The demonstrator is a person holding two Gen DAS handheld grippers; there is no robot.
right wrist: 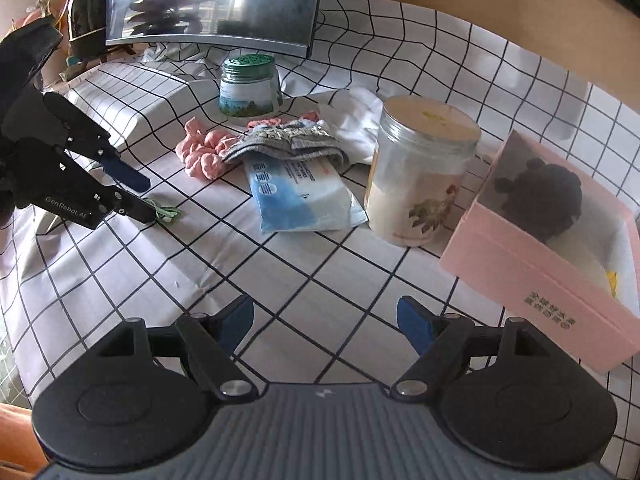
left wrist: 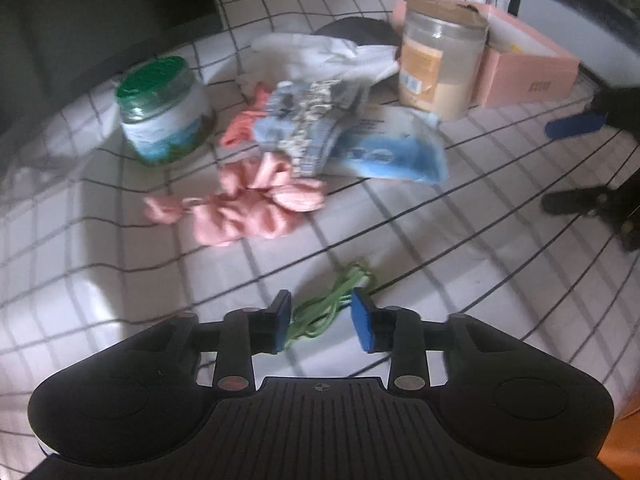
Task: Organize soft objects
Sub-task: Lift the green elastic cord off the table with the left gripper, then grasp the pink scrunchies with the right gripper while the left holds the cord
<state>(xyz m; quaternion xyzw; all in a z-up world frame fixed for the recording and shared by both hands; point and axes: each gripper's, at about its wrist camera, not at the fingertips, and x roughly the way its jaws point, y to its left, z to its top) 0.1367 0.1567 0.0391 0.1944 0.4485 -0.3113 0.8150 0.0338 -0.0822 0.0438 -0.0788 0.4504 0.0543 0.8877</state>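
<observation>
White cloth ruled with thin black lines [right wrist: 304, 280] covers the bench, and a mirror-like panel [right wrist: 212, 4] leans at its far edge. Near the middle lies a heap of soft things: a pink knotted scrunchie [right wrist: 204, 156], a grey-blue knitted piece [right wrist: 288, 140] lying partly on it, and a white cloth [right wrist: 360, 120] behind. A blue and white wipes pack [right wrist: 296, 196] lies flat just in front of the heap, its upper end tucked under the knitted piece. A glass jar with a green lid [right wrist: 248, 88] stands beyond the heap, and a tall clear jar with a cream lid [right wrist: 420, 172] stands just beside the wipes pack. Next to that jar sits an open pink box [right wrist: 552, 280] holding a dark fuzzy object [right wrist: 540, 200]. The left claw [left wrist: 322, 322] points down at a small green cord bundle [left wrist: 336, 304] lying on the cloth, well apart from the heap; its blue pads [left wrist: 362, 320] stand either side of the cord, with a gap showing on the right-hand pad, so it is released rather than clamped, though the left-wrist view is blurred. The right claw [right wrist: 324, 320] is spread wide and empty over bare cloth, near the pink box.
</observation>
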